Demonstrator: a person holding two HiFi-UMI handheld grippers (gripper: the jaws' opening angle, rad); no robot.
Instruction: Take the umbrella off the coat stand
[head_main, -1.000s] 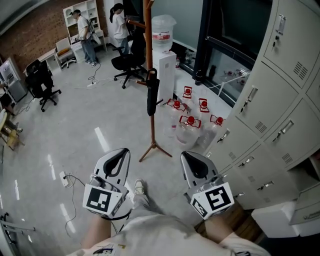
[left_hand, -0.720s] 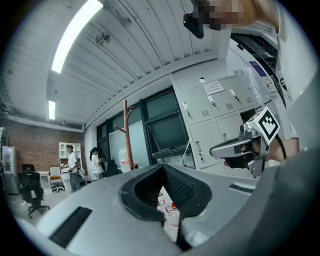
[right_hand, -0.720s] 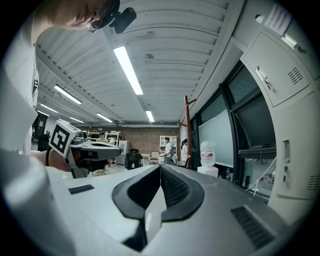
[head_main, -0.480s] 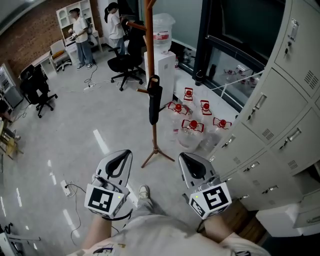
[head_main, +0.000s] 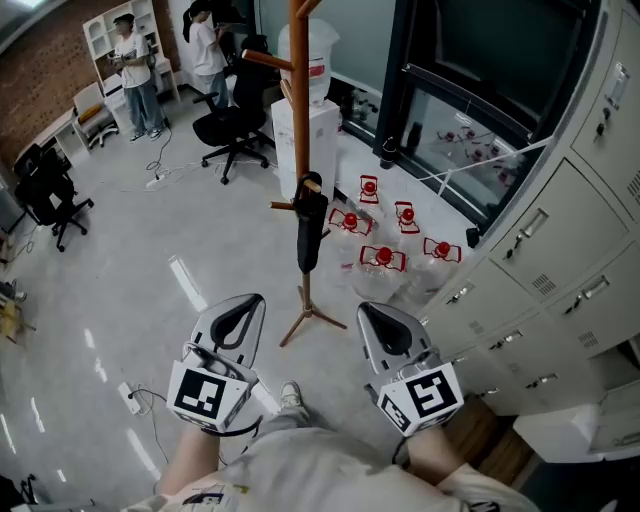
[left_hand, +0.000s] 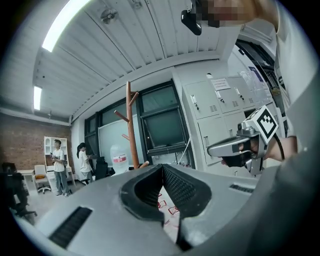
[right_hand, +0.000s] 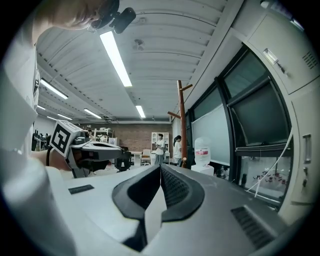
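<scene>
2 grippers, both with jaws pressed together on nothing: the left gripper (head_main: 240, 318) and the right gripper (head_main: 386, 326) are held level, side by side, well short of the coat stand (head_main: 299, 110). None of the task is done. The black folded umbrella (head_main: 309, 228) hangs upright from a short lower peg of the wooden stand, untouched, above its splayed feet. What is left, by my judgement: close the gap, open 1 pair of jaws, grip the umbrella near its top and lift it clear of the peg. Red-capped water bottles (head_main: 383, 258) crowd the floor just beyond the stand.
</scene>
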